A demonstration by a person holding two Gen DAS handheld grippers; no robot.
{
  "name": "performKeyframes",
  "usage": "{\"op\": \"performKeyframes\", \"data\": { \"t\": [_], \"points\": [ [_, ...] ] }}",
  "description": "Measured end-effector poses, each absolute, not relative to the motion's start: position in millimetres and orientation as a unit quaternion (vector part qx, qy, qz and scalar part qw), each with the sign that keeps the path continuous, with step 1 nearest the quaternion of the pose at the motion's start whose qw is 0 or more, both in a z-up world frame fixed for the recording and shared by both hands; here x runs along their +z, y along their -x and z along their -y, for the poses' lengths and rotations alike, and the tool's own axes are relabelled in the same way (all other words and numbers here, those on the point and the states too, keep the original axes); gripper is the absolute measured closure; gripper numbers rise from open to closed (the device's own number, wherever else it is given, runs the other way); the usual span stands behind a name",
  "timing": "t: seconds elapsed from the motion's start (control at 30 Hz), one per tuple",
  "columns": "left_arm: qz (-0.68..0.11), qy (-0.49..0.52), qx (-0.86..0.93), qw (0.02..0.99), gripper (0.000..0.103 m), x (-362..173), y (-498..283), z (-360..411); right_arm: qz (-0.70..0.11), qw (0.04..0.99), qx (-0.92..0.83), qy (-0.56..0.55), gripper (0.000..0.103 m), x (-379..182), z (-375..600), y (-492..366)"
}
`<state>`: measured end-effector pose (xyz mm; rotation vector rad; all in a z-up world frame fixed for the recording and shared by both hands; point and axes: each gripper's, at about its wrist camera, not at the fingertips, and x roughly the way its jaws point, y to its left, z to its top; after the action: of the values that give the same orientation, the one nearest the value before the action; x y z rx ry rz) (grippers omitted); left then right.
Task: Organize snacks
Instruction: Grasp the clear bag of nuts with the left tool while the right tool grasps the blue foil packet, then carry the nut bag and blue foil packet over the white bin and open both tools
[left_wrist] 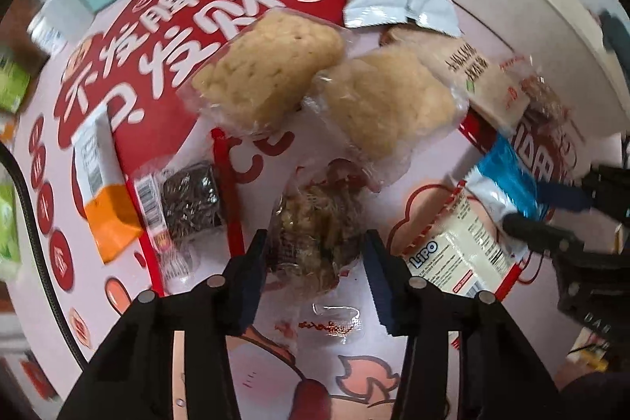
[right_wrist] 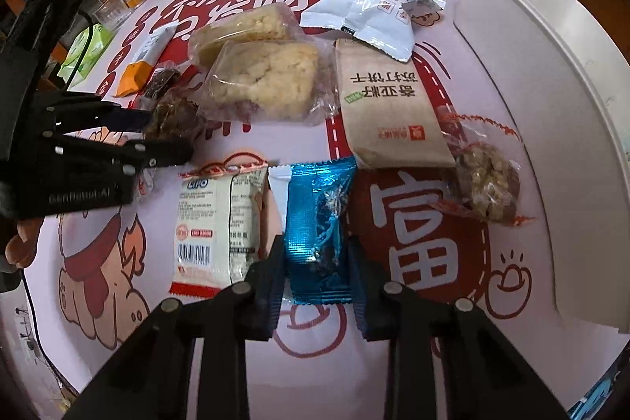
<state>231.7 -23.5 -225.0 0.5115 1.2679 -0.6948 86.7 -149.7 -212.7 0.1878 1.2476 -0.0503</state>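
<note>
On the pink printed table mat (right_wrist: pixel 315 361), the left gripper (left_wrist: pixel 315 262) clamps a clear-wrapped brown nut cluster (left_wrist: pixel 315 223), left of the shiny blue foil snack packet (right_wrist: pixel 319 223); the right gripper (right_wrist: pixel 315 274) pinches that packet.

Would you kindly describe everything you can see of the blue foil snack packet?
The blue foil snack packet is a small, shiny, crinkled pouch with serrated sealed ends and a white patch at its upper left corner. It lies flat on the printed pink table cover, lengthwise between the fingers of the right gripper, whose pads press its sides. Its left edge lies against the white Lipo packet; its top end reaches the brown paper cracker packet.
</note>
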Motion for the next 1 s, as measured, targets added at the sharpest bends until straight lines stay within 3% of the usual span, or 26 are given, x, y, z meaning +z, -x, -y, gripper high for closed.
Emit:
{"op": "performKeyframes", "data": {
  "t": [0.2, 0.6, 1.0],
  "points": [
    [-0.587, -0.181, -0.283, 0.736, 0.059, -215, -228, 8, -0.571, 0.815, -0.015, -0.099, 0.075, -195, 158, -75],
    [-0.547, -0.109, -0.276, 0.783, 0.059, -119, -167, 12, -0.516, 0.849, 0.010, -0.110, 0.075, -122, 193, -51],
    [-0.488, -0.099, -0.324, 0.804, 0.059, -47, -121, 134, -0.449, 0.883, -0.006, -0.133, 0.075, -69, 273, -22]
  ]
}}
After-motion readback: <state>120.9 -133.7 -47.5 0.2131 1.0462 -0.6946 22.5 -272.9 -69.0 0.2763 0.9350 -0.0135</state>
